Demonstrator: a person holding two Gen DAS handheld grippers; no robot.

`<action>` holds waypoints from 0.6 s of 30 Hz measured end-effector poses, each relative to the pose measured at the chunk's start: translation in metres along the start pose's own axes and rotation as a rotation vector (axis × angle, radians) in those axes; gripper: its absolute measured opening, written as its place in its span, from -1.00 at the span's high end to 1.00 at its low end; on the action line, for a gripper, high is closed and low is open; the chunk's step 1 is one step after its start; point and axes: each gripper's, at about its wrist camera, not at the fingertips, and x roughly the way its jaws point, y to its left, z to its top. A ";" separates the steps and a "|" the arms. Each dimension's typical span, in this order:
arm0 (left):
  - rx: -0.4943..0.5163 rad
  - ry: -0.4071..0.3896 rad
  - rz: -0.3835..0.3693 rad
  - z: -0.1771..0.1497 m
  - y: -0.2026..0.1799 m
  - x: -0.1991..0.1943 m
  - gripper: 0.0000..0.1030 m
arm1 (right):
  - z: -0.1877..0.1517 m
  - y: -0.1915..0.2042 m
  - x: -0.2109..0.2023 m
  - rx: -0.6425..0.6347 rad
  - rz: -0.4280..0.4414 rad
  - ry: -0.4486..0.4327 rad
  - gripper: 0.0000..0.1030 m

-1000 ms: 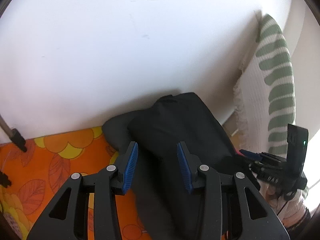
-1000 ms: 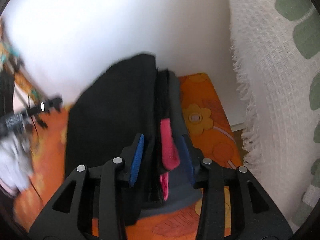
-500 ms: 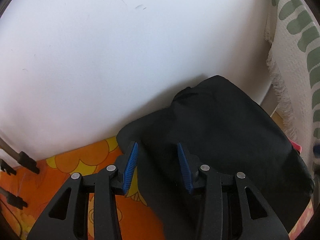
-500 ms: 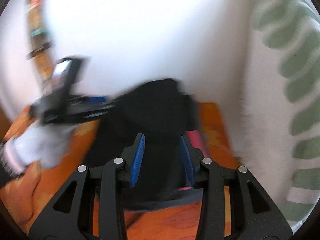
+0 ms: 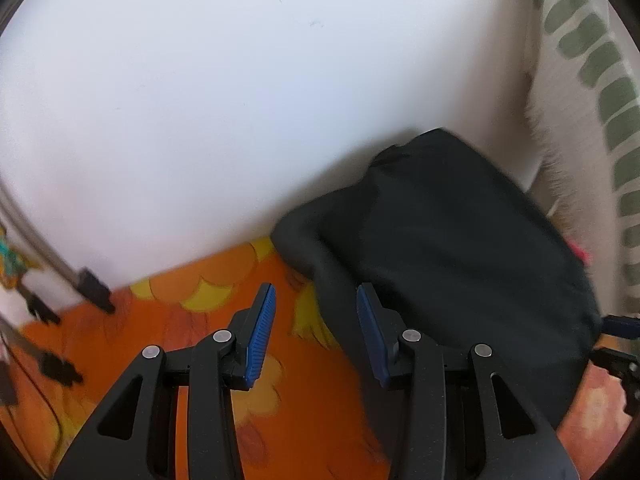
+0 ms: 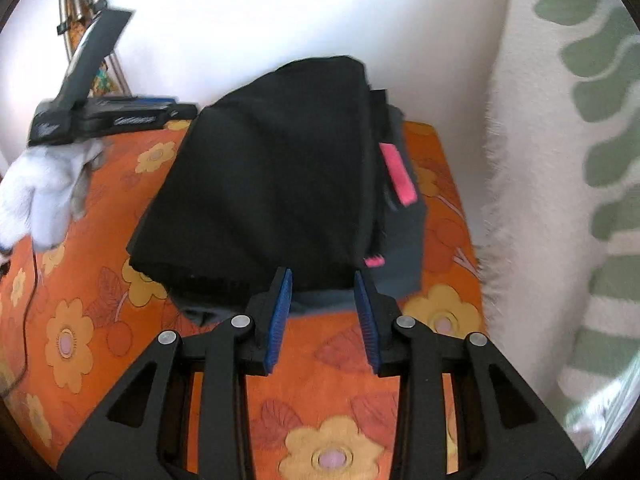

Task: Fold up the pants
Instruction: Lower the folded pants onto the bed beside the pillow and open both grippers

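In the right wrist view, the right gripper [image 6: 323,312] is held with its blue-padded fingers [image 6: 279,316] parted and nothing gripped between them. Just below and around the fingers, an orange flowered cloth [image 6: 336,408] is spread. Just beyond the fingertips, the pants [image 6: 272,176] are seen — a black, folded bundle lying on the cloth, with a pink tag [image 6: 397,173] exposed along the edge to the right of the fingers. Farther off to the left, the left gripper [image 6: 108,116] is seen, gripped by a white-gloved hand [image 6: 40,196]; whether it touches the pants cannot be told. To the right, a white fringed blanket with green shapes [image 6: 560,160] is hung, and a white wall [image 6: 260,8] is seen behind everything.

In the left wrist view, the left gripper [image 5: 314,332] is likewise held apart, with nothing between its fingers [image 5: 262,328]. The orange cloth [image 5: 192,320] is seen beneath the left finger, while the pants [image 5: 448,256] lie ahead and to the right — their near edge runs close by the right finger, though contact cannot be judged. Beyond them, the wall [image 5: 240,100] is seen, and the blanket [image 5: 592,80] far right.
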 end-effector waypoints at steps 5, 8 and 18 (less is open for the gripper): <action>0.076 -0.003 -0.117 -0.021 -0.042 -0.029 0.19 | -0.012 0.004 -0.038 0.053 -0.006 -0.042 0.33; 0.128 0.047 -0.160 -0.038 -0.070 -0.032 0.19 | -0.019 0.008 -0.061 0.101 0.000 -0.066 0.33; 0.109 0.078 -0.192 -0.088 -0.068 -0.109 0.24 | -0.043 0.048 -0.143 0.173 -0.066 -0.130 0.14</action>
